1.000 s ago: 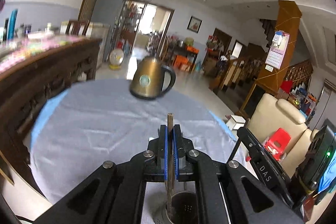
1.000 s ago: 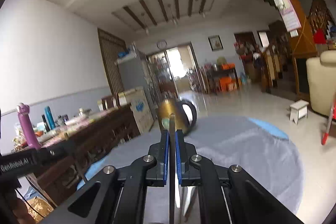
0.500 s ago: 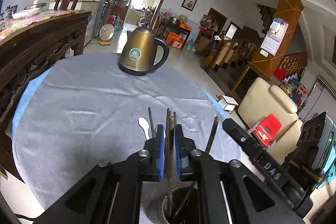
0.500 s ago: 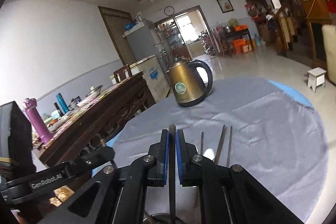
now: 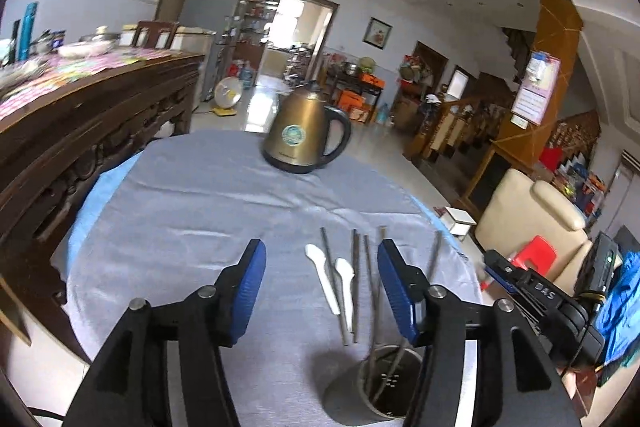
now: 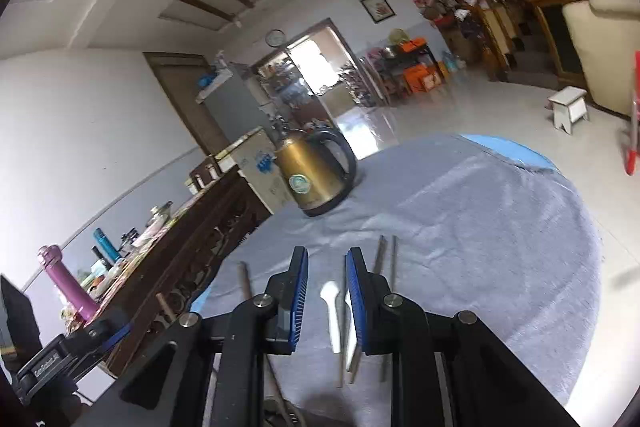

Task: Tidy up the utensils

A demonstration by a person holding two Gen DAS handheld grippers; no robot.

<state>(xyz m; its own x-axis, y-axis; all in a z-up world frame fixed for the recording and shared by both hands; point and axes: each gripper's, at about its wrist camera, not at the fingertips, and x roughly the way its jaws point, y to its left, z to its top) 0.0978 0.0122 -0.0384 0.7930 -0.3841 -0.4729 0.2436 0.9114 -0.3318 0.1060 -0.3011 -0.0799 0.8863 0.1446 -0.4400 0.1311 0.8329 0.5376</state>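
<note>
Two white spoons (image 5: 326, 277) and several dark chopsticks (image 5: 354, 283) lie on the grey tablecloth (image 5: 192, 211) ahead of me. A metal utensil holder (image 5: 380, 393) stands at the near right with two chopsticks (image 5: 434, 259) leaning in it. My left gripper (image 5: 322, 267) is wide open and empty, above and behind the holder. My right gripper (image 6: 327, 281) is open and empty, above a white spoon (image 6: 332, 311) and chopsticks (image 6: 386, 257). Chopsticks (image 6: 245, 281) standing in the holder rise at its lower left; the holder itself is mostly hidden there.
A brass kettle (image 5: 304, 137) with a black handle stands at the table's far side; it also shows in the right wrist view (image 6: 316, 175). A dark wooden sideboard (image 5: 80, 119) runs along the left. A cream armchair (image 5: 532, 215) and red stool (image 5: 534, 253) stand at right.
Both grippers opened and let go of their chopsticks, which now stand in the holder. Both grippers drew back and tilted down, so the table's spoons and chopsticks show.
</note>
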